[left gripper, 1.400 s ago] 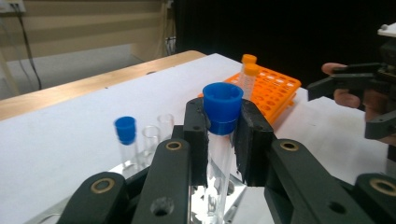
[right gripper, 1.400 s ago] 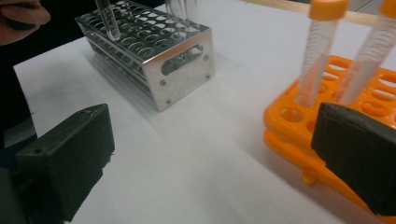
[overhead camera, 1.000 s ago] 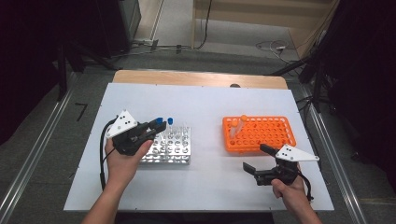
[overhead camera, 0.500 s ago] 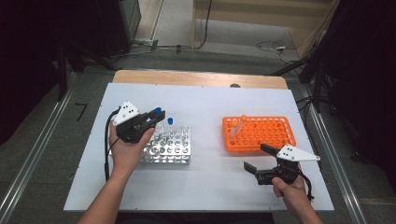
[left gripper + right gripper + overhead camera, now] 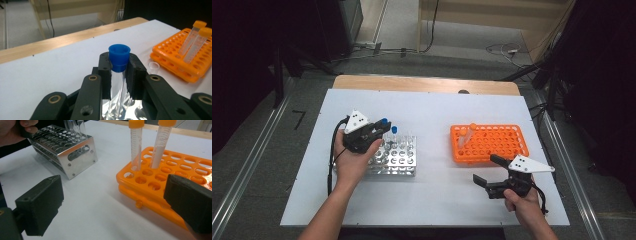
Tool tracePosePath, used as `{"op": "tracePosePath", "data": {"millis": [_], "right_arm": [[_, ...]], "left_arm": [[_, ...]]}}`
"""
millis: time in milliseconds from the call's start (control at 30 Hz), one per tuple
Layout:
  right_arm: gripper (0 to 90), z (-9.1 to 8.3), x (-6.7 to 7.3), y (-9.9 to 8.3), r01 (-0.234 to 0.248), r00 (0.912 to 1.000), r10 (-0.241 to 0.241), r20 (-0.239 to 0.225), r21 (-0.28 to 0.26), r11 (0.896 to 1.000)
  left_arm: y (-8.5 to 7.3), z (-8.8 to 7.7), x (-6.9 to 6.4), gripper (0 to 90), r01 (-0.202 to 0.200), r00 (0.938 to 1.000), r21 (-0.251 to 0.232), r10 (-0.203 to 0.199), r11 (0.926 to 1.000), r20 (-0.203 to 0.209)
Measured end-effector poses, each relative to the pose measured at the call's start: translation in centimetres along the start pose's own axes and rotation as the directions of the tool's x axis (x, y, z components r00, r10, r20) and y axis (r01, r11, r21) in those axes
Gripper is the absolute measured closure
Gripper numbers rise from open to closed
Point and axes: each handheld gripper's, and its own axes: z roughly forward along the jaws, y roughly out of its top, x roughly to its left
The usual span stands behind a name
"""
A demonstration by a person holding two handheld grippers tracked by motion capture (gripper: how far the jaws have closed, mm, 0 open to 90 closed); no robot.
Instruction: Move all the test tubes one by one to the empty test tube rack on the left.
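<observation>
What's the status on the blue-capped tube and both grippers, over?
Left gripper shut on blue-capped tube, over the steel rack. Right gripper open, holding nothing, near the orange rack. Nothing blocking.

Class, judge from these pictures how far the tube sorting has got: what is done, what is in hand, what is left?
Done: two orange-capped tubes stand in the orange rack, and one blue-capped tube in the metal rack. In hand: the left hand-held gripper is shut on a blue-capped tube over the metal rack. Left: seating it. The right hand-held gripper is open.
</observation>
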Motion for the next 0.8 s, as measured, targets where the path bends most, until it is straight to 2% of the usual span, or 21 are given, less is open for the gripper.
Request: {"op": "tracePosePath", "data": {"millis": [167,333,400,467,533,700,800], "right_arm": [[1.4,0.0,-0.1,0.0,0.001,1.0,-0.001,0.0,-0.001,1.0],[1.5,0.0,-0.1,0.0,0.001,1.0,-0.001,0.001,0.0,1.0],[1.5,0.0,-0.2,0.0,0.0,1.0,0.0,0.0,-0.002,1.0],[1.6,0.0,-0.2,0.0,0.0,1.0,0.0,0.002,-0.003,1.0],[1.7,0.0,-0.3,0.0,0.0,1.0,0.0,0.002,-0.003,1.0],[1.9,0.1,-0.3,0.0,-0.003,1.0,0.003,0.004,-0.005,1.0],[2.0,0.2,-0.4,0.0,0.0,1.0,0.0,0.006,-0.004,1.0]], "left_arm": [[-0.4,0.1,-0.1,76.0,0.012,0.9999,0.036,-0.012,0.9993,-0.004],[-0.8,0.4,-0.1,73.0,0.032,0.9993,0.074,-0.034,0.9967,0.018],[-0.8,0.3,-0.1,68.2,0.036,0.9992,0.084,-0.037,0.9958,0.012],[-0.8,0.2,-0.3,60.2,0.037,0.9991,0.09,-0.035,0.9952,-0.023],[-0.8,-0.1,-0.4,50.8,0.048,0.9986,0.077,-0.047,0.9958,-0.025],[-0.9,-1.0,-0.7,32.6,0.087,0.9962,0.037,-0.087,0.9956,0.002],[-1.0,-1.7,-1.0,22.6,0.084,0.996,0.016,-0.084,0.9964,0.029]]}}
